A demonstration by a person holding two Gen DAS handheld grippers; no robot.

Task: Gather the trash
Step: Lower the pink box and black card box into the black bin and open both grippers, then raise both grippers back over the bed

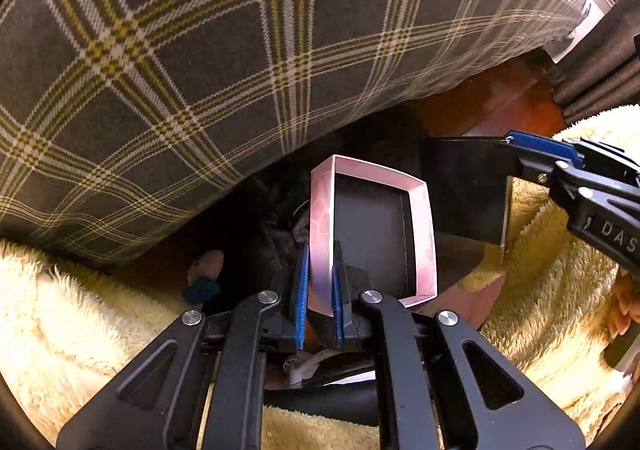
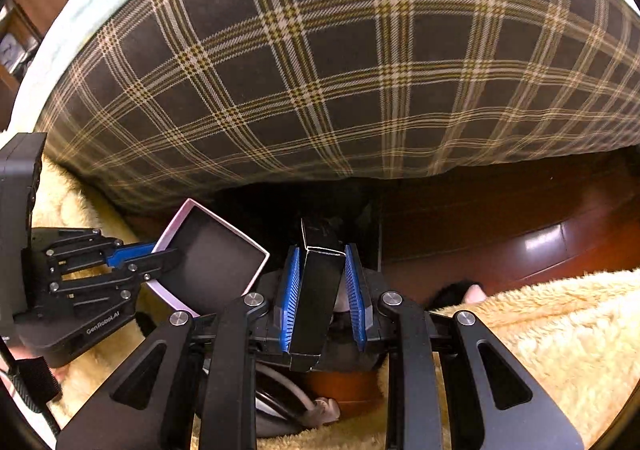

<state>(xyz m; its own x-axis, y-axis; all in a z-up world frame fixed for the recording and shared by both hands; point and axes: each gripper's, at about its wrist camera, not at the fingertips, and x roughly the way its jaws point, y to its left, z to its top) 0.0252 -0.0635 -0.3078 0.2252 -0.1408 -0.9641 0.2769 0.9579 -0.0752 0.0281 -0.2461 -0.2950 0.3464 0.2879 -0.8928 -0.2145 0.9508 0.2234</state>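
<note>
My left gripper (image 1: 320, 250) is shut on the side wall of a pink open box (image 1: 420, 218) with a dark inside. It holds the box above the dark gap under the bed. The box also shows in the right wrist view (image 2: 216, 262), with the left gripper (image 2: 160, 254) on its rim. My right gripper (image 2: 320, 250) is shut on a black box (image 2: 316, 290), held edge-on between the blue pads. In the left wrist view the black box (image 1: 468, 186) sits just right of the pink box, pinched by the right gripper (image 1: 508, 142).
A plaid bedcover (image 1: 200, 70) hangs over the far side in both views (image 2: 340, 70). A cream fluffy rug (image 1: 80, 330) lies below. Dark wooden floor (image 2: 520, 230) shows to the right. Small scraps (image 1: 204, 274) lie near the bed's edge. A grey curtain (image 1: 600, 62) hangs at the right.
</note>
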